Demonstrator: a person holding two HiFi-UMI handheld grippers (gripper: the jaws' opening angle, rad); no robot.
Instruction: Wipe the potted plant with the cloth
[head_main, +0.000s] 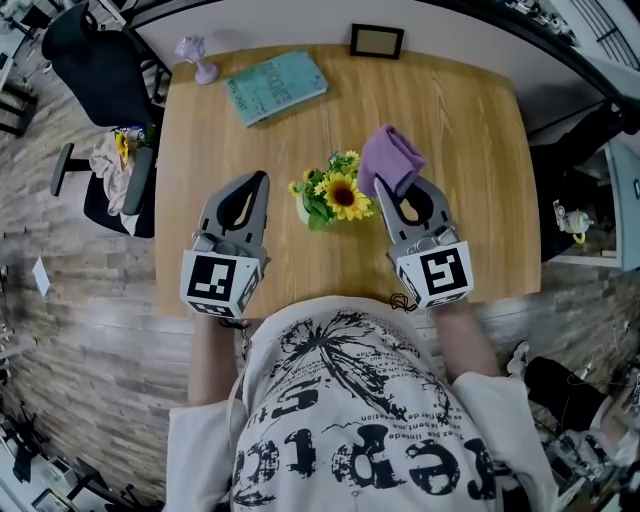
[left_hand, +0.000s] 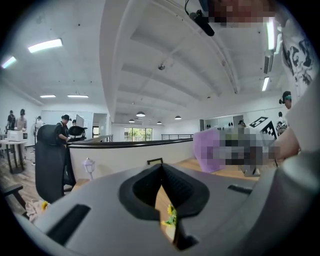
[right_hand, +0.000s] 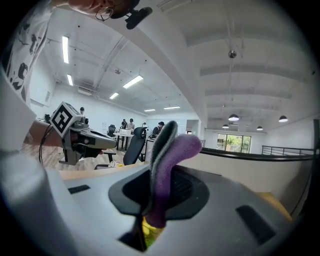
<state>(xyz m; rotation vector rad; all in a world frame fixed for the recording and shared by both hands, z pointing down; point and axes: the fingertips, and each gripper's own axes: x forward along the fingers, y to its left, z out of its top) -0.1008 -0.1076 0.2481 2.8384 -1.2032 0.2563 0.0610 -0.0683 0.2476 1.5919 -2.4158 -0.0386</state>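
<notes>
The potted plant (head_main: 330, 196), a small pot of sunflowers with green leaves, stands at the middle of the wooden table (head_main: 460, 120). My right gripper (head_main: 384, 188) is just right of it and is shut on a folded purple cloth (head_main: 389, 157) that sticks up past the jaw tips. In the right gripper view the cloth (right_hand: 167, 167) stands upright between the jaws, with a bit of yellow flower (right_hand: 148, 231) below it. My left gripper (head_main: 263, 180) hovers left of the plant, shut with nothing in it. The left gripper view shows a sunflower (left_hand: 171, 215) through the slit under the jaws.
A teal book (head_main: 275, 86) lies at the table's back left. Next to it stands a small lilac lamp (head_main: 197, 58), and a dark picture frame (head_main: 377, 41) stands at the back edge. A black office chair (head_main: 100, 70) is off the table's left side. Several people are far off in the room.
</notes>
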